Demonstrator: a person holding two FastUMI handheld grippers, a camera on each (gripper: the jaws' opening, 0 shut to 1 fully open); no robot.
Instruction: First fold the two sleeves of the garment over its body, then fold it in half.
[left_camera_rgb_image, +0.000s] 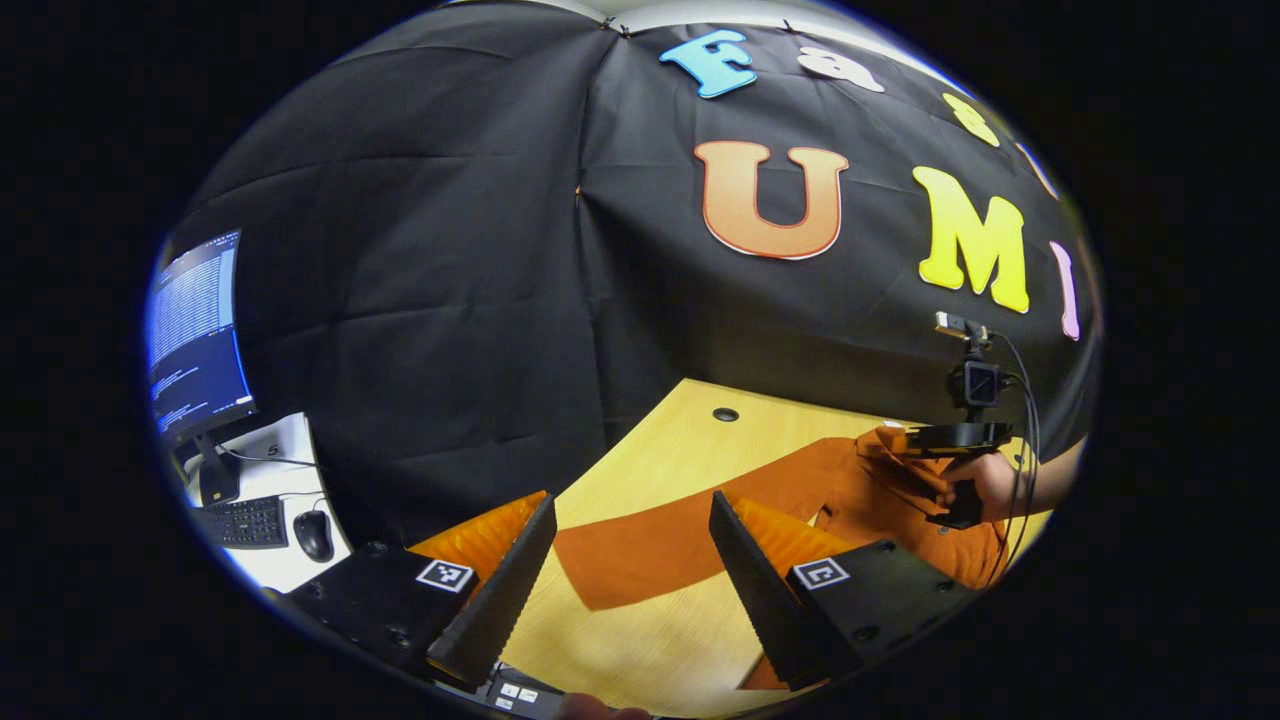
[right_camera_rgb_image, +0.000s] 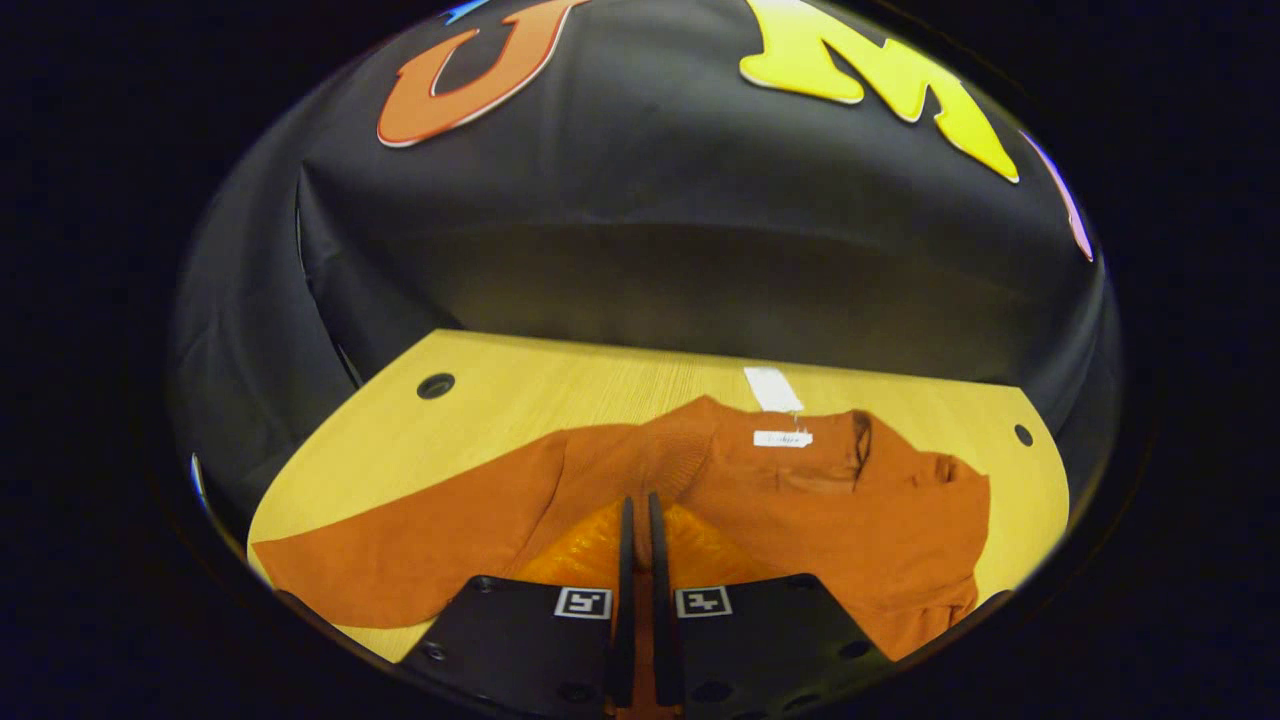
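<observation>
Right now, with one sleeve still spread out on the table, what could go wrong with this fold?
The left gripper hangs open above the outstretched sleeve; closing too high might miss the cloth. The right gripper looks nearly shut over the sweater; any pull could bunch its body. The paper tag may get folded inside.

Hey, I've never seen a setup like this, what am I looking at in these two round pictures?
A person holds two handheld grippers, each carrying a fisheye camera looking along its own jaws. In the left gripper view, the left gripper is open above one sleeve of an orange garment on a wooden table; farther off, a hand holds the other gripper. In the right gripper view, the right gripper has its jaws nearly together over the garment; whether they pinch fabric is unclear.
</observation>
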